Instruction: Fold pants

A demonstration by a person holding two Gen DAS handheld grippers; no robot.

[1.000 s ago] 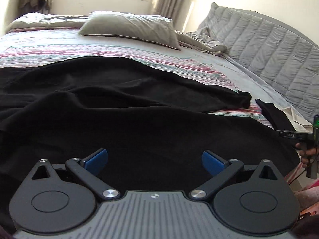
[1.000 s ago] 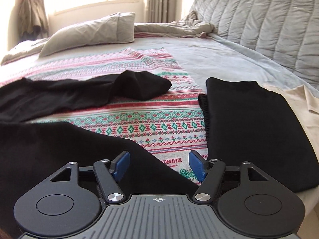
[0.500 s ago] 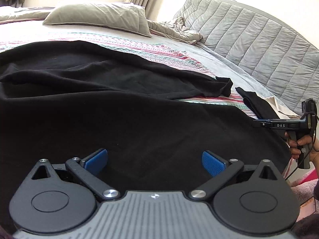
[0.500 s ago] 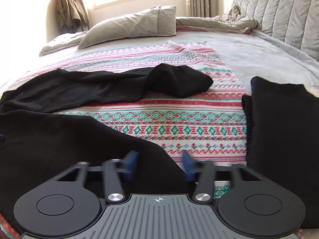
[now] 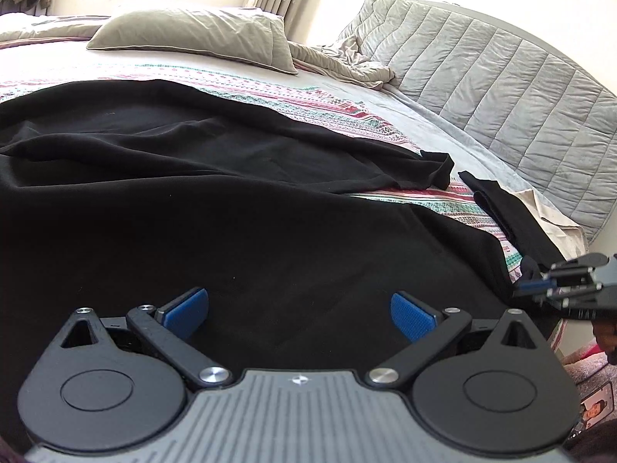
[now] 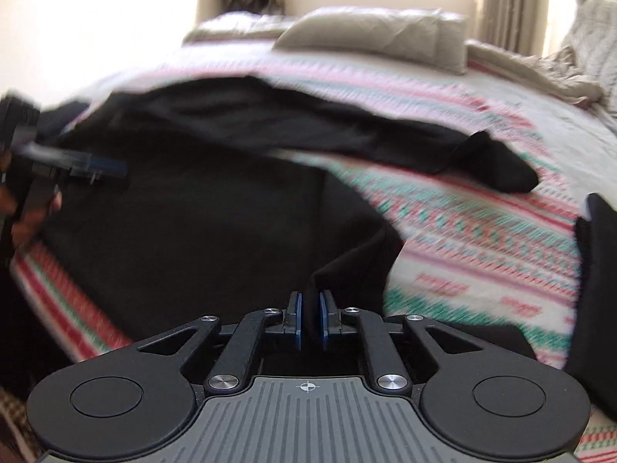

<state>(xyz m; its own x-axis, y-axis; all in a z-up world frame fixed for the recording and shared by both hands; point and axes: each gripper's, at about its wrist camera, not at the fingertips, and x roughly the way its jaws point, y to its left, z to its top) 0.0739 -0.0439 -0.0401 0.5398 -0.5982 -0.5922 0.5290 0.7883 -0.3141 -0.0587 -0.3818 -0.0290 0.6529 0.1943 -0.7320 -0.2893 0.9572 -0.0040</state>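
Black pants [image 5: 270, 212] lie spread across the patterned bedspread [image 5: 339, 108], one leg reaching toward the far right [image 6: 501, 169]. My left gripper [image 5: 299, 310] hovers open just over the wide part of the pants, nothing between its blue pads [image 5: 185, 306]. My right gripper [image 6: 311, 320] is shut on a raised fold at the near edge of the pants [image 6: 347, 270]. From the left wrist view the right gripper [image 5: 540, 287] shows at the right edge, level with the pants' edge. The right wrist view is motion-blurred and shows the left gripper [image 6: 104, 168] at the far left.
A folded black garment [image 5: 513, 220] lies to the right on the bed over a beige cloth [image 5: 540, 208]. A grey pillow [image 5: 193, 34] and rumpled sheet sit at the back. The quilted grey headboard [image 5: 501, 88] runs along the right side.
My right gripper went from open to shut on the pants' near edge and swung leftward, lifting a fold. My left gripper dropped closer to the pants, then held still.
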